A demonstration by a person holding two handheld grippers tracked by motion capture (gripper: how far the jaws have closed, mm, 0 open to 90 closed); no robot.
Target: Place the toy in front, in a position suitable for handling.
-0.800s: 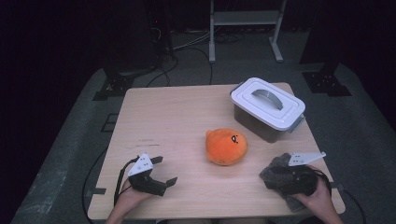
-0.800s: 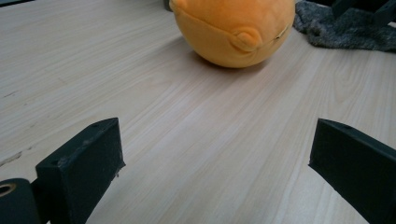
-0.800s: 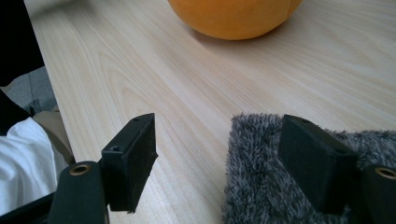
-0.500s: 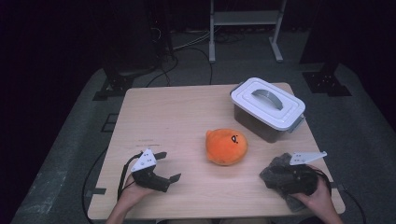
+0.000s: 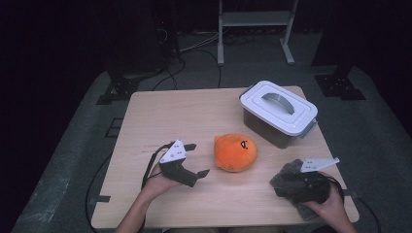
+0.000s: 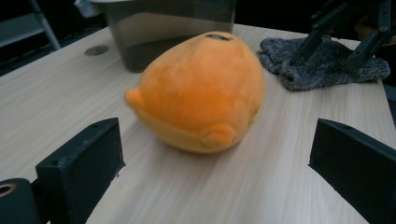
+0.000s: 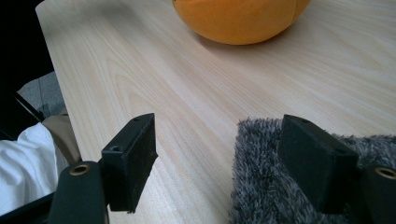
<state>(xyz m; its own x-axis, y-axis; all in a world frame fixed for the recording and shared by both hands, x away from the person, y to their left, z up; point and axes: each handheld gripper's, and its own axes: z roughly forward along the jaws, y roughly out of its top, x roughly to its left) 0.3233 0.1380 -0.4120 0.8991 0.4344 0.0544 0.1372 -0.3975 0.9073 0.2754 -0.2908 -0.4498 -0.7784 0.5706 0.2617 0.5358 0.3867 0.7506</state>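
Across the middle of the high view sat the light wooden table (image 5: 160,116), taking up most of the frame with dark floor all around it. Biggest thing on it was the grey storage box (image 5: 279,116) toward the upper right, white lid with a handle clipped on top. Next down in size was the orange plush toy (image 5: 236,152), pretty much dead center of the frame and a bit below the box, sitting flat on the table with its little face pointing up and right. It was close to the box but not touching it.

Lower right of the frame had a dark grey fuzzy cloth (image 5: 291,182) bunched up on the table, and the right hand-held gripper (image 5: 297,183) was resting right on top of it. In the right gripper view its jaws were spread apart, one over bare wood and the other down on the cloth (image 7: 280,186), not pinching anything. The bottom of the plush toy (image 7: 238,18) peeked in at the top of that view.

Lower left of center, the left hand-held gripper (image 5: 197,159) was held just beside the plush toy, aimed at it from the left. Its jaws were wide open too, nothing in them. In the left gripper view the plush toy (image 6: 201,93) sat in the gap between the two jaws but a little beyond them, no contact, with the box behind it and the cloth (image 6: 322,65) off in the upper right.
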